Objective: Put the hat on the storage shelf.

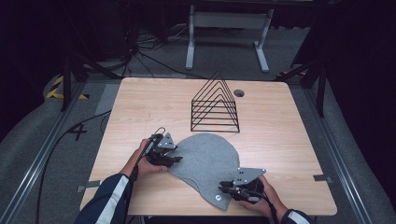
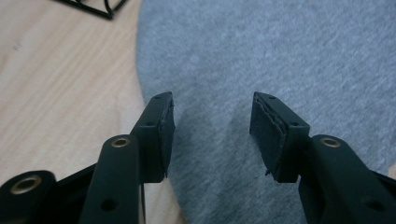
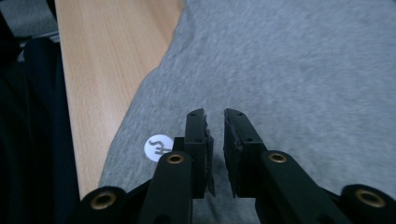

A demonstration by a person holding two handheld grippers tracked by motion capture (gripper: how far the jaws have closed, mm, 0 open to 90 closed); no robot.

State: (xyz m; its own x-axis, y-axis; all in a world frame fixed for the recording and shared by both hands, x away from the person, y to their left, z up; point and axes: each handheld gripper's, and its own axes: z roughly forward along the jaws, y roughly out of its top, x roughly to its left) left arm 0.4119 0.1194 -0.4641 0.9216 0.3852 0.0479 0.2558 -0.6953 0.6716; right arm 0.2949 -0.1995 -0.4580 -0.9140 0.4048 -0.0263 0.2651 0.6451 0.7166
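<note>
A grey knitted cloth (image 1: 205, 158), rounded like a cap, lies flat on the wooden table (image 1: 140, 107) near its front. My left gripper (image 1: 173, 156) sits at the cloth's left edge. In the left gripper view it (image 2: 212, 119) stands open, jaws wide apart over the grey cloth (image 2: 280, 56). My right gripper (image 1: 223, 185) is at the cloth's lower right end. In the right gripper view it (image 3: 215, 122) hovers just over the cloth (image 3: 303, 70) with only a narrow slit between the jaws and nothing seen in it. A white round sticker (image 3: 157, 148) lies on the cloth beside its left jaw.
A black wire rack (image 1: 215, 105) with triangular dividers stands behind the cloth at the table's middle; its corner (image 2: 91, 7) shows in the left gripper view. A round cable hole (image 1: 239, 93) is at the back. Bare wood lies left and right of the cloth.
</note>
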